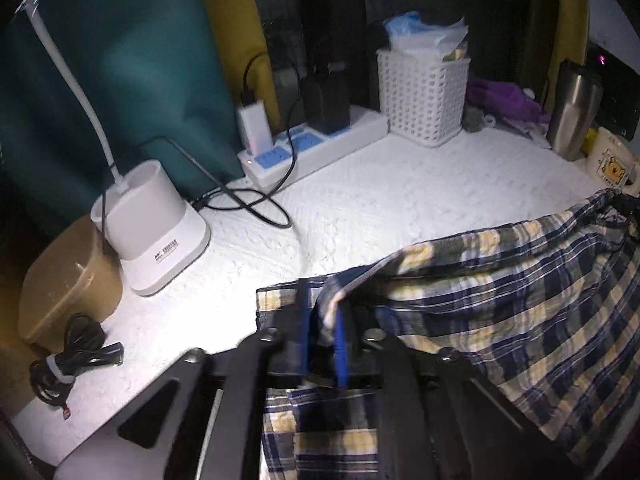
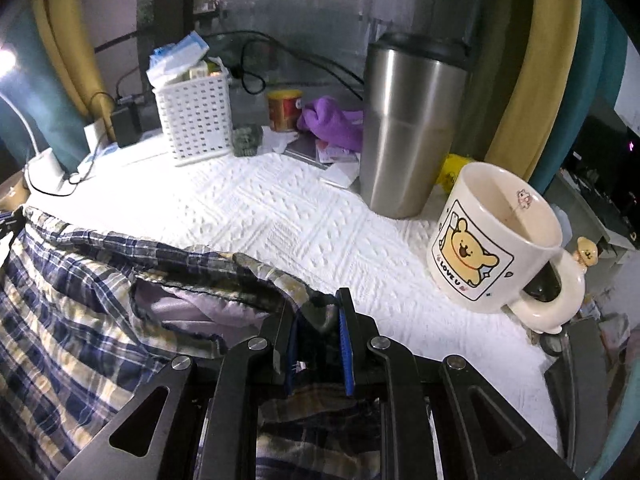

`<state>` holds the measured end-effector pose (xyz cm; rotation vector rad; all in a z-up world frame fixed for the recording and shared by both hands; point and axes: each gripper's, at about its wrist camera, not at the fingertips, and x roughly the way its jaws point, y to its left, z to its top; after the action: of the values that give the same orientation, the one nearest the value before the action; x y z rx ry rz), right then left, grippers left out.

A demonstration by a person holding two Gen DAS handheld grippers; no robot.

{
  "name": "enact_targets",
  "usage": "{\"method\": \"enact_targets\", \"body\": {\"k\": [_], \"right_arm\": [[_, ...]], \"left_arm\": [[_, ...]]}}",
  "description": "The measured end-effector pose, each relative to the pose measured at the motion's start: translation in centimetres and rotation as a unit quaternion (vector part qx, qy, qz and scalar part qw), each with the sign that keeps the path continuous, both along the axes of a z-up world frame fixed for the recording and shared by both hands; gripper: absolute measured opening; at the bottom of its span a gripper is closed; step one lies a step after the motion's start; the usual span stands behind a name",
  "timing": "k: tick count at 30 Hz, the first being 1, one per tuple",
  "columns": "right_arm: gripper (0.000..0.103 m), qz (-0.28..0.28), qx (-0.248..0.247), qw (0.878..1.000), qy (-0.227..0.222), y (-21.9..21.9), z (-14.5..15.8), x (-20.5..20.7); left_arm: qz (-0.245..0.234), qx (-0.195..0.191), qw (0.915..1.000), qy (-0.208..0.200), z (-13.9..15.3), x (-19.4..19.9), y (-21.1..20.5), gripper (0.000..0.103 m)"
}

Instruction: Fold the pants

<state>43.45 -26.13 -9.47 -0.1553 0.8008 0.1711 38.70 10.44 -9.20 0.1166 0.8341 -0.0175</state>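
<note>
The plaid pants, blue, yellow and white, lie bunched on a white textured table cover. My left gripper is at their near left edge. A fold of cloth hangs between its blue pads, which stand slightly apart without pinching it. In the right wrist view the pants spread to the left with the pale lining showing. My right gripper is shut on a bunched corner of the cloth, low over the cover.
At the left stand a white lamp base, a brown box and a coiled cable. A power strip and a white basket line the back. A steel tumbler and a bear mug stand just right of my right gripper.
</note>
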Motion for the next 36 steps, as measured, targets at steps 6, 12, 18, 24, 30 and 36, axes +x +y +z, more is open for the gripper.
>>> {"method": "enact_targets", "body": {"k": [6, 12, 18, 24, 30, 36], "right_arm": [[0.021, -0.009, -0.013, 1.0, 0.006, 0.2, -0.4, 0.6], [0.082, -0.029, -0.003, 1.0, -0.011, -0.8, 0.6, -0.2], [0.082, -0.034, 0.0, 0.999, -0.02, -1.1, 1.9, -2.2], [0.082, -0.031, 0.003, 0.999, -0.033, -1.2, 3.1, -5.1], [0.082, -0.034, 0.004, 0.999, -0.042, -1.9, 3.8, -8.5], [0.082, -0.043, 0.006, 0.998, -0.036, -3.6, 3.4, -11.6]], "left_arm": [[0.06, -0.007, 0.9982, -0.004, 0.4, 0.1, 3.5, 0.044], [0.078, -0.023, 0.9966, -0.012, 1.5, -1.9, 5.3, 0.044], [0.065, -0.056, 0.9963, 0.0, 1.2, -5.5, 5.1, 0.053], [0.077, -0.074, 0.9942, 0.01, 0.7, -10.2, 5.3, 0.053], [0.077, -0.093, 0.9926, 0.014, 0.5, -15.1, 4.7, 0.053], [0.078, -0.119, 0.9891, 0.039, -1.6, -18.3, 3.5, 0.053]]}}
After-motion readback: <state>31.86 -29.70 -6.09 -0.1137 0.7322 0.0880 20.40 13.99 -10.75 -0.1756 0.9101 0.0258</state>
